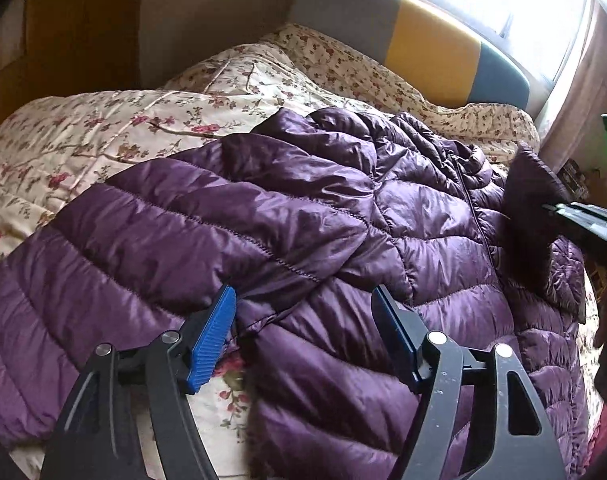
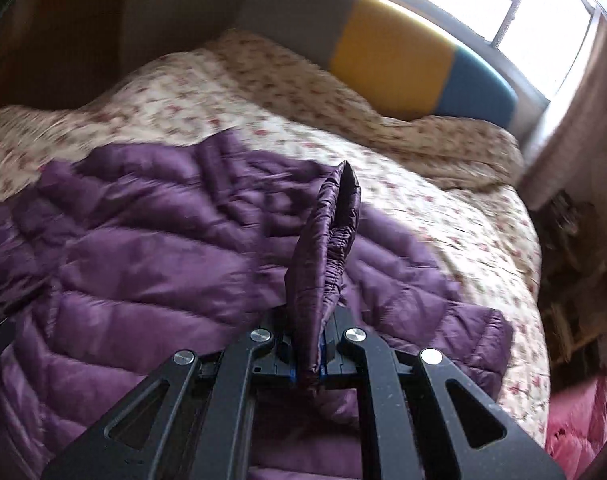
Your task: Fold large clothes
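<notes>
Left wrist view: purple jacket (image 1: pixel 303 240) spread on bed (image 1: pixel 103 128), left gripper (image 1: pixel 303 300) jaws wide above its folded sleeve, gripping nothing.

Right wrist view: right gripper (image 2: pixel 309 360) jaws clamped on cuff (image 2: pixel 327 248). Slick fabric might slip free mid-fold; sleeve could land crooked.

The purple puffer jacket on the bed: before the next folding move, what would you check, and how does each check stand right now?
1. Right gripper clamped on the sleeve cuff: ok, fingers shut on it, cuff standing up.
2. Left gripper ready to grasp: ok, open, blue fingers either side of a jacket fold, not gripping.
3. Purple puffer jacket lying flat: not ok, rumpled near the collar.
4. Zipper closed: cannot tell.
5. Free space on the floral bedspread: ok, bare cover beyond the jacket.
6. Sharp view from the right wrist: not ok, motion blur.
</notes>
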{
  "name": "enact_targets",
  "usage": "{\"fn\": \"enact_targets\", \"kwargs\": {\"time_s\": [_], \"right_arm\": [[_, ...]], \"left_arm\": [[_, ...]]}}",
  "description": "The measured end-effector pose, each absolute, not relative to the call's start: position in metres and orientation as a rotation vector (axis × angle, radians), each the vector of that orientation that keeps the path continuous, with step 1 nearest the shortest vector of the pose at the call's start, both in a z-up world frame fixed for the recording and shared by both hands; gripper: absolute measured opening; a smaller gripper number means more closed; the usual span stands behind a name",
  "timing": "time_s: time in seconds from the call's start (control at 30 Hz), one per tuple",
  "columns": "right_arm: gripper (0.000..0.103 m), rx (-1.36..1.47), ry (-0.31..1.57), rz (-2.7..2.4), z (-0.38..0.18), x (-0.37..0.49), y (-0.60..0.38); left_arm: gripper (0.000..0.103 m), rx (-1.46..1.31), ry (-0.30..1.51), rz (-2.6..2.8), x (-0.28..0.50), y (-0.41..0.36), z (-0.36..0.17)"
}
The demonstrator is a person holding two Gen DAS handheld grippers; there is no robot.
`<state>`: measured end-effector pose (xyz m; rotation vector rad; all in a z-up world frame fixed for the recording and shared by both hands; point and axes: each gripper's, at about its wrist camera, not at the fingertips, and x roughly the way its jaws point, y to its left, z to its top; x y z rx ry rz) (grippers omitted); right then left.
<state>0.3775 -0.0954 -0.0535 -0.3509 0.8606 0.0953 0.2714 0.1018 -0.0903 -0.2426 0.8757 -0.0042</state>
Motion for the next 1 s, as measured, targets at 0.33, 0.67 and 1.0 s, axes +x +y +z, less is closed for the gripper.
{"fn": "enact_targets", "kwargs": {"time_s": [0.33, 0.67, 1.0], "right_arm": [[0.006, -0.331, 0.922, 0.251, -0.089, 0.351, -0.062], [0.069, -0.252, 0.887, 0.284, -0.077, 0.331, -0.074], [0.093, -0.189, 0.859, 0.259, -0.054, 0.305, -0.14]], "left_arm": [[0.066, -0.23, 0.872, 0.002, 0.267, 0.1, -0.085], [0.066, -0.248, 0.864, -0.041, 0.274, 0.085, -0.071], [0.066, -0.26, 0.872, -0.134, 0.289, 0.048, -0.063]]}}
